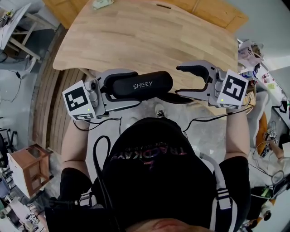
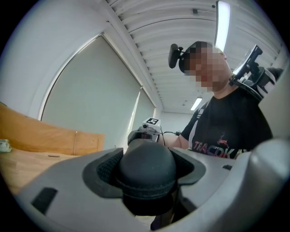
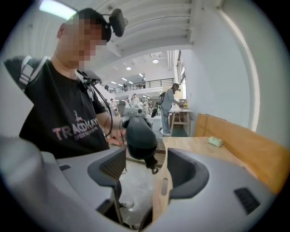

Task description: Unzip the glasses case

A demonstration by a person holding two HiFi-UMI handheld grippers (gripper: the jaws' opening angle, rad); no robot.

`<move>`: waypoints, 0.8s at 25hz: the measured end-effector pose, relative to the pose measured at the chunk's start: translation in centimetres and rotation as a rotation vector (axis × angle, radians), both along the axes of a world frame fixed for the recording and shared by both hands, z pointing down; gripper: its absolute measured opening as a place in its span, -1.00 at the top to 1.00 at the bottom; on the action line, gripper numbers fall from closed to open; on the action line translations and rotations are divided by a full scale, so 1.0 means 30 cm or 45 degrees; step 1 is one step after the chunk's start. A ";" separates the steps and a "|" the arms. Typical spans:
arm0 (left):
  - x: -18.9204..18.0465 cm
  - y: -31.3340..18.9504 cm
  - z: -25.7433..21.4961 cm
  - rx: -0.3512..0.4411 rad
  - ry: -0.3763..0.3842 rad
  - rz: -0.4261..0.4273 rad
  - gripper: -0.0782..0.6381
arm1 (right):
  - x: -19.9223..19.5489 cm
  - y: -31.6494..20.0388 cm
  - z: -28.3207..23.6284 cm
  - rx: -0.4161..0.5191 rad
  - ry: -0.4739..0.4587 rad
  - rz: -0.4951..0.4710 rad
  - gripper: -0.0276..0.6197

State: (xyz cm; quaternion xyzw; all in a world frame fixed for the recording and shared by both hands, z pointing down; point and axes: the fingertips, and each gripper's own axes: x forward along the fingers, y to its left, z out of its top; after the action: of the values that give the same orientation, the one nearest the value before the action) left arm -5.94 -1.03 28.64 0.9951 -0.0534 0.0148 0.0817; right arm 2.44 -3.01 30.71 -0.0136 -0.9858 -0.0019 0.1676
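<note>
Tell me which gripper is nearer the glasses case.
Left. The left gripper is shut on one end of the glasses case; the right gripper is open just beyond the other end, its fingers not touching it.

**Wooden table, stool and a busy hall**

A pale wooden table [image 1: 145, 36] fills the top of the head view. A small green thing [image 1: 103, 3] lies near its far edge. A wooden stool [image 1: 28, 166] stands on the grey floor [image 1: 18, 113] at lower left. The left gripper view shows a drawn blind [image 2: 90, 90]. In the right gripper view, a person [image 3: 171, 103] stands far off at a bench [image 3: 181, 113].
</note>
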 end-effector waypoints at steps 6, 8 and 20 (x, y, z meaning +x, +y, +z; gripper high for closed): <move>0.007 0.010 0.023 0.007 -0.050 0.040 -0.11 | -0.083 0.067 -0.003 0.049 0.100 -0.149 -0.09; 0.015 0.016 0.033 0.012 -0.072 0.057 -0.11 | -0.115 0.079 0.034 0.063 0.219 -0.160 -0.09; 0.100 0.041 0.089 -0.065 -0.065 0.106 -0.11 | -0.163 0.138 0.147 0.027 0.235 -0.170 -0.09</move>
State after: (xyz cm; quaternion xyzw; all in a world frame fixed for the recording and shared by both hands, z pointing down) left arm -2.94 0.21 31.31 0.9934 -0.0135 0.0450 0.1050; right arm -2.47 1.12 35.13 -0.0777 -0.9630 -0.0223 0.2571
